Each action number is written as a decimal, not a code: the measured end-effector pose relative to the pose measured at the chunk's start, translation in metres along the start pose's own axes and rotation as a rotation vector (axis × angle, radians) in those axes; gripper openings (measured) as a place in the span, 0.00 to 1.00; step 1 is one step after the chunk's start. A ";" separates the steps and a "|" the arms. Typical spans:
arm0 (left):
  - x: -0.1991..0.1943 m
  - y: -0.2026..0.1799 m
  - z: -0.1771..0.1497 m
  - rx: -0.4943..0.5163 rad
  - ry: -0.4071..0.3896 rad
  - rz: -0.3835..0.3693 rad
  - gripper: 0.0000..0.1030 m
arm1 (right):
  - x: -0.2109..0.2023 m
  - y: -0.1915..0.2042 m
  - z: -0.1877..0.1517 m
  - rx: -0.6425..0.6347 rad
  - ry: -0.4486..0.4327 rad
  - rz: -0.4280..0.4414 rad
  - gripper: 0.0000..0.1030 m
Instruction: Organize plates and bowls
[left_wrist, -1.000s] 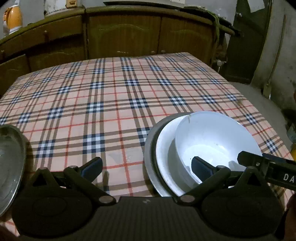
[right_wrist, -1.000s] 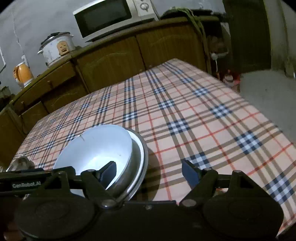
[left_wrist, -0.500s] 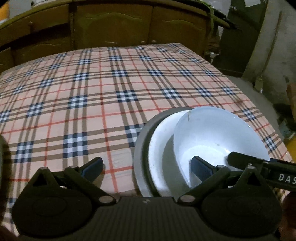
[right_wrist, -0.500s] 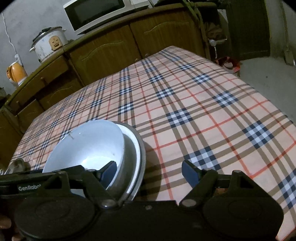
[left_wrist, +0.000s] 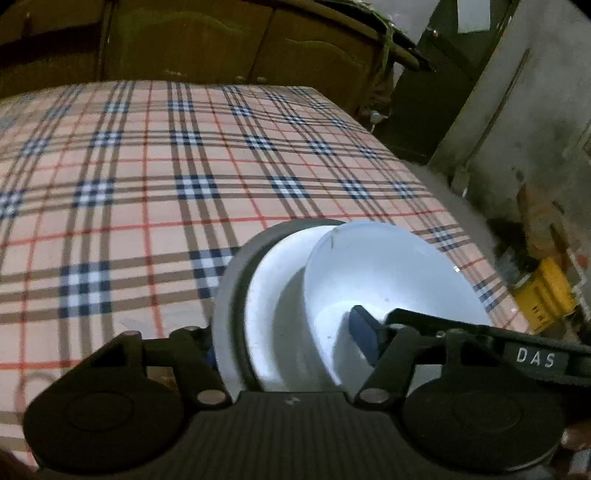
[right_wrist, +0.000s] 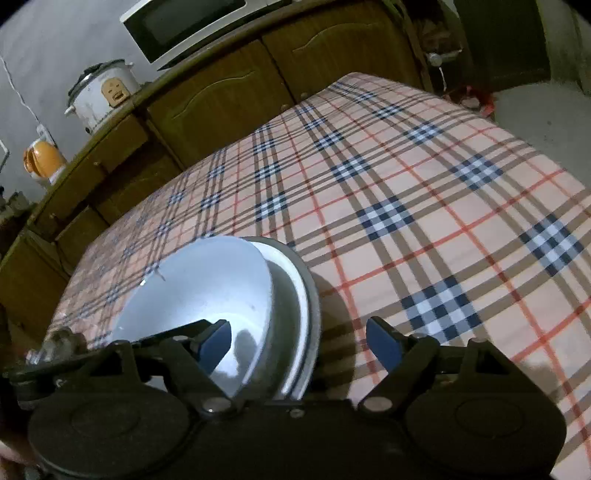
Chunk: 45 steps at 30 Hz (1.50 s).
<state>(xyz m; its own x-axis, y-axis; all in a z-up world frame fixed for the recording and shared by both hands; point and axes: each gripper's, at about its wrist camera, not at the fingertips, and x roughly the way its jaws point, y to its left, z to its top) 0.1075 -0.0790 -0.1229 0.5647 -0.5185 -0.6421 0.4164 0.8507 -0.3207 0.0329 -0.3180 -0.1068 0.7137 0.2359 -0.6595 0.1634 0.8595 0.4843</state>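
1. Finding the white bowl (left_wrist: 388, 273) nested in the metal plate (left_wrist: 229, 295), close to the near edge of the checked tablecloth (left_wrist: 147, 184).
2. Just closing the left gripper (left_wrist: 288, 343) to half-shut, astride plate rim and bowl wall; not seeing whether the pads are pressing.
3. Holding the right gripper (right_wrist: 299, 339) wide, gripping nothing, straddling the opposite rim.
4. Judging both rigid, smooth, probably slippery and chippable; favouring opposite rims, lifting level.
5. Noting bare cloth ahead and a drop-off nearby.

Round white bowl (left_wrist: 391, 273) in round white-centred, grey-rimmed metal plate (left_wrist: 232, 291); peach tablecloth (left_wrist: 147, 192) checked navy, brown and red; brown wooden cabinets (right_wrist: 229, 96); white microwave (right_wrist: 184, 26) with black door.
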 end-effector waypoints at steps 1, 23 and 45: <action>0.001 0.000 0.000 -0.003 0.000 -0.004 0.64 | 0.001 -0.002 0.001 0.015 0.006 0.031 0.93; -0.015 -0.017 0.010 0.048 -0.061 0.019 0.52 | -0.010 -0.006 0.003 0.072 -0.005 0.155 0.72; -0.047 -0.043 0.021 0.098 -0.149 0.024 0.52 | -0.058 0.007 0.020 0.036 -0.097 0.191 0.71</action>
<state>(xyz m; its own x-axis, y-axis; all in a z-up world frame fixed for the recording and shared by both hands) 0.0779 -0.0932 -0.0637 0.6718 -0.5115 -0.5358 0.4650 0.8542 -0.2325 0.0062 -0.3347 -0.0536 0.7958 0.3464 -0.4966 0.0423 0.7864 0.6163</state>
